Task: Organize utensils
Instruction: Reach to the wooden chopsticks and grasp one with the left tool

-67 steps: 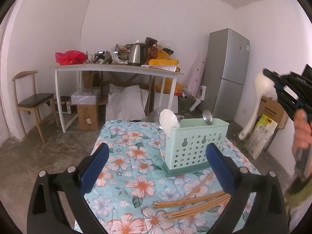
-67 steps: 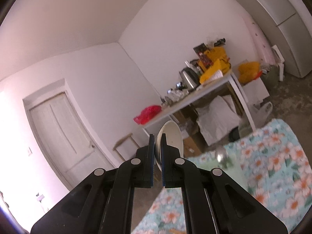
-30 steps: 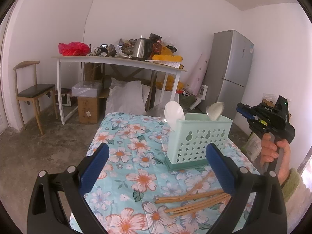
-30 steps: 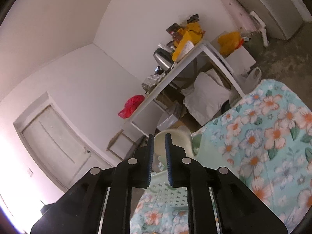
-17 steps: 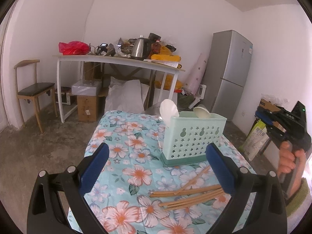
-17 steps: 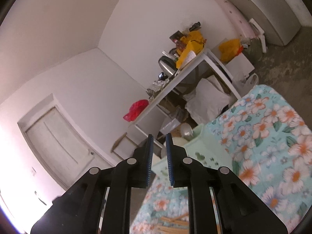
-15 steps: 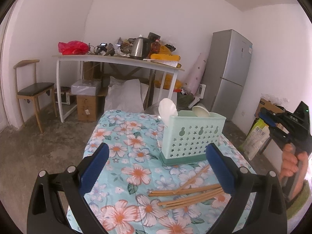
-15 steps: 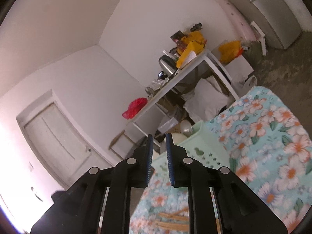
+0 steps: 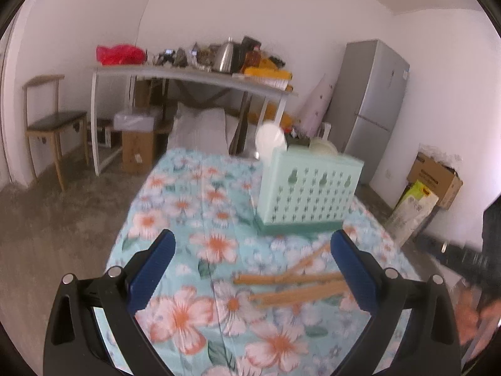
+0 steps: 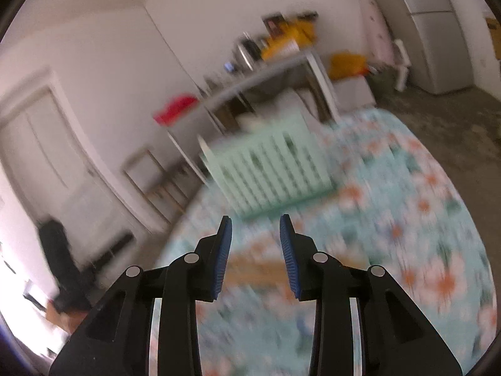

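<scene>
Right wrist view: right claw (image 10: 255, 244) gapes empty above blurred chopsticks (image 10: 253, 268); left claw (image 9: 252, 268) spread wide.

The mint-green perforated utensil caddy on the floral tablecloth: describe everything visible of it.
The mint-green perforated plastic caddy is a rectangular box standing upright on a darker green base, on the floral tablecloth. Its front wall carries rows of small cut-outs with larger gourd-shaped holes above. White spoon bowls stick up from its top. The wooden chopsticks lie in front of it, apparently not touching. Neither tool touches it.
</scene>
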`<act>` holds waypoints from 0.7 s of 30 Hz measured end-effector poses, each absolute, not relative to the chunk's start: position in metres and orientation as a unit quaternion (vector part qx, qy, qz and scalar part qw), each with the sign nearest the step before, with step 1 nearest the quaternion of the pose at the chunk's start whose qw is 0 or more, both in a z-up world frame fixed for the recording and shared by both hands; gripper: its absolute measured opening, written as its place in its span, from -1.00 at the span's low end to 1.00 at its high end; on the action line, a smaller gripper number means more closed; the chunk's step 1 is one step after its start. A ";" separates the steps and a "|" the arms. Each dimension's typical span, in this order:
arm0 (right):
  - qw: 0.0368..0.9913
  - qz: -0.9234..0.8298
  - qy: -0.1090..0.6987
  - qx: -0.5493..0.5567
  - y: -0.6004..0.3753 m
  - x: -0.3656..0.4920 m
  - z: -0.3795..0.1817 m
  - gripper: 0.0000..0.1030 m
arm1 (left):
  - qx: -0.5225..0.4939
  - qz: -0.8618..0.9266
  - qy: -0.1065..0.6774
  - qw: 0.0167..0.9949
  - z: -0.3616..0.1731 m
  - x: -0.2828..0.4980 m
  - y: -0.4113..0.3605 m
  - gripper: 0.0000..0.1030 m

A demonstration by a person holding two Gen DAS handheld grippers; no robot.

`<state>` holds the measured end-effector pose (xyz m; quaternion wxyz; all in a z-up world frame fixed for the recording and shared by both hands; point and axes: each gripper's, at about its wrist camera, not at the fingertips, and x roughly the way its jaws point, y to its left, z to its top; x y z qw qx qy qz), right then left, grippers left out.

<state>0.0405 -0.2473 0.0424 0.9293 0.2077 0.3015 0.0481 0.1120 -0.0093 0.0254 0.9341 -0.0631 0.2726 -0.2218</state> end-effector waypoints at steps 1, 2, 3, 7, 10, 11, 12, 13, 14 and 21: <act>0.927 0.033 0.319 0.193 -0.242 0.036 0.031 -0.37 | -0.058 -0.224 0.279 0.932 0.020 0.112 -0.011 0.89; 0.926 0.023 0.328 0.186 -0.240 0.031 0.023 -0.37 | -0.052 -0.228 0.285 0.930 0.016 0.112 -0.013 0.89; 0.924 0.011 0.338 0.180 -0.240 0.028 0.016 -0.37 | -0.039 -0.237 0.294 0.925 0.011 0.112 -0.018 0.89; 0.915 -0.017 0.357 0.188 -0.251 0.018 -0.001 -0.37 | 0.000 -0.265 0.296 0.918 0.005 0.109 -0.036 0.88; 0.909 -0.026 0.362 0.208 -0.265 0.016 -0.003 -0.37 | 0.021 -0.291 0.287 0.913 0.010 0.111 -0.054 0.77; 0.908 -0.027 0.361 0.211 -0.266 0.015 -0.002 -0.38 | 0.027 -0.301 0.285 0.910 0.012 0.114 -0.062 0.73; 0.908 -0.028 0.360 0.213 -0.269 0.015 -0.001 -0.37 | 0.035 -0.315 0.282 0.905 0.015 0.118 -0.071 0.66; 0.908 -0.029 0.358 0.215 -0.270 0.014 -0.001 -0.37 | 0.046 -0.329 0.280 0.901 0.018 0.121 -0.081 0.59; 0.909 -0.032 0.355 0.217 -0.274 0.015 0.000 -0.37 | 0.063 -0.345 0.277 0.894 0.020 0.125 -0.095 0.53; 0.902 -0.036 0.359 0.237 -0.294 0.026 -0.011 -0.37 | 0.202 -0.416 0.284 0.840 0.003 0.158 -0.193 -0.04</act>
